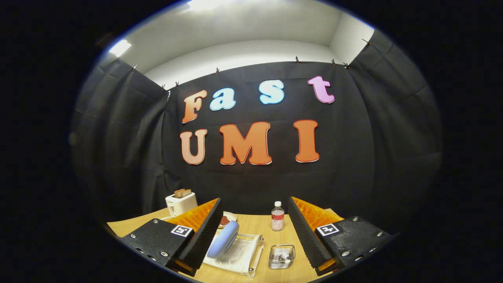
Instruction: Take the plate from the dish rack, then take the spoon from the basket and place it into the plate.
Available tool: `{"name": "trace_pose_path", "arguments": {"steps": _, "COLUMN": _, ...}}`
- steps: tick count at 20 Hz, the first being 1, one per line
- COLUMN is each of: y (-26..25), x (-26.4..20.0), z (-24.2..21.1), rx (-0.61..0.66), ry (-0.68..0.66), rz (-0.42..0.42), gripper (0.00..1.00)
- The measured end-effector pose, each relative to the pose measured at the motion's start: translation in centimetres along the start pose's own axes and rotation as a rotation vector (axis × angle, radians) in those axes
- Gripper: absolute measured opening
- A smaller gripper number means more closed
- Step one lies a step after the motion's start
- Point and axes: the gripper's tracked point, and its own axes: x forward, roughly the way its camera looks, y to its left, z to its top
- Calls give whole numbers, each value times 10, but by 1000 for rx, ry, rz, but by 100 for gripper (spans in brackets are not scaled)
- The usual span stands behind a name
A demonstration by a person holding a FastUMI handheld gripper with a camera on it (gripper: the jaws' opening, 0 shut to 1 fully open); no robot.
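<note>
Gripper view. Gripper (253, 232): fingers spread wide, holding nothing, raised above the desk (251, 226). Plate (223, 244): pale blue, on edge in the white dish rack (235, 257), just ahead of the left finger (198, 236), its rim running away from the fingers. Wire basket (281, 256): beside the rack, nearer the right finger; spoon inside indistinct. Plate lies nearer, left of centre.

Cloth-walled booth; toaster (180, 202), dish rack (237, 257) on table (251, 228)

A toaster (181, 203) holding toast, a small bottle (277, 216).
</note>
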Motion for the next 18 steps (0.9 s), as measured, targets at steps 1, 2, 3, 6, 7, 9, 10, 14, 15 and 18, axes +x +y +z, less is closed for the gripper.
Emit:
{"name": "trace_pose_path", "arguments": {"steps": 1, "y": 1, "x": 2, "z": -5, "rx": -3, "ry": 21, "rz": 7, "gripper": 99}}
{"name": "trace_pose_path", "arguments": {"steps": 2, "y": 1, "x": 5, "z": -10, "rx": -10, "ry": 42, "rz": 7, "gripper": 99}}
{"name": "trace_pose_path", "arguments": {"steps": 3, "y": 3, "x": 6, "z": -14, "rx": -21, "ry": 63, "rz": 13, "gripper": 99}}
{"name": "trace_pose_path", "arguments": {"steps": 6, "y": 20, "x": 18, "z": -23, "rx": -25, "ry": 121, "rz": 48, "gripper": 99}}
{"name": "trace_pose_path", "arguments": {"steps": 7, "y": 28, "x": 22, "z": -28, "rx": -24, "ry": 155, "rz": 67, "gripper": 99}}
{"name": "trace_pose_path", "arguments": {"steps": 9, "y": 44, "x": 34, "z": -40, "rx": -37, "ry": 230, "rz": 114, "gripper": 99}}
{"name": "trace_pose_path", "arguments": {"steps": 10, "y": 52, "x": 40, "z": -49, "rx": -52, "ry": 267, "rz": 138, "gripper": 99}}
{"name": "trace_pose_path", "arguments": {"steps": 14, "y": 69, "x": 64, "z": -86, "rx": -108, "ry": 430, "rz": 157, "gripper": 98}}
{"name": "trace_pose_path", "arguments": {"steps": 15, "y": 71, "x": 69, "z": -96, "rx": -113, "ry": 476, "rz": 149, "gripper": 98}}
{"name": "trace_pose_path", "arguments": {"steps": 18, "y": 67, "x": 84, "z": -127, "rx": -126, "ry": 623, "rz": 109, "gripper": 94}}
